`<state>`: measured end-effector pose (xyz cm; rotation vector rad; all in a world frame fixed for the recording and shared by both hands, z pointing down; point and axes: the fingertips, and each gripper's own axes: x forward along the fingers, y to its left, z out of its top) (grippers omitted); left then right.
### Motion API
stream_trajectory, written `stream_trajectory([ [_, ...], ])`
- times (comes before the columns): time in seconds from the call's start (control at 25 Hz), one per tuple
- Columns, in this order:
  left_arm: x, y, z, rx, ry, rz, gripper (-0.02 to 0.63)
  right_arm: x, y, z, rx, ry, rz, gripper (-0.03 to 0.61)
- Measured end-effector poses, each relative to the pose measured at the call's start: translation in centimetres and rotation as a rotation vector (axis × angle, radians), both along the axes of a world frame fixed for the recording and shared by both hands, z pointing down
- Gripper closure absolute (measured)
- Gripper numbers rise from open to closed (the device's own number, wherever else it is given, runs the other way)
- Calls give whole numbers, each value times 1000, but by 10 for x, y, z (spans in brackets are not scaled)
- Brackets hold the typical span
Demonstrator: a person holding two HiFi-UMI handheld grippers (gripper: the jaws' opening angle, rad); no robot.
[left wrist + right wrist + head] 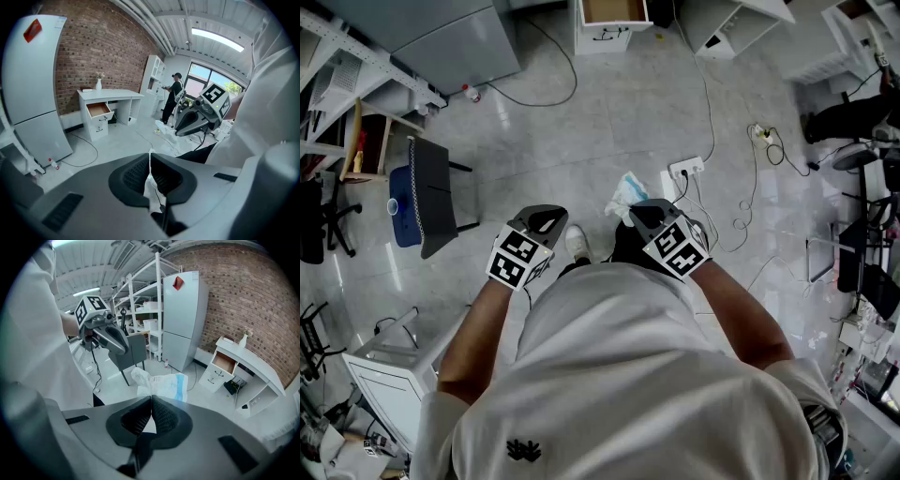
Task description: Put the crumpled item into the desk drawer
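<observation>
The crumpled item (625, 192) is a white and blue wad; it sticks out past my right gripper (636, 211), which is shut on it. In the right gripper view the item (159, 383) bulges just beyond the closed jaws of my right gripper (151, 401). My left gripper (546, 220) is shut and holds nothing, level with the right one in front of my body. The white desk (110, 95) stands by the brick wall with its top drawer (98, 109) pulled open. That drawer (224, 363) also shows at the right gripper view's right, and the same drawer (612, 11) at the head view's top.
A grey fridge (33, 89) stands left of the desk. A dark chair (427, 197) is on my left. A power strip (686, 169) and cables lie on the floor ahead. White shelving (140, 310) and a distant person (173, 96) are further off.
</observation>
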<state>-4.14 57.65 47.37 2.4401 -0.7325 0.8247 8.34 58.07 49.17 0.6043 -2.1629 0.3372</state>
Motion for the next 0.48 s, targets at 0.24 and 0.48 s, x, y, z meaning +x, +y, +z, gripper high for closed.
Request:
stream_trajectory([
  [0.24,24,-47,2,-22,21,-11,584,20,-51,9,-29,-7,17,549],
  [0.48,55,-137,-7,-16,-4,-28,584,44,-149,8,-9,-42,-4,549],
])
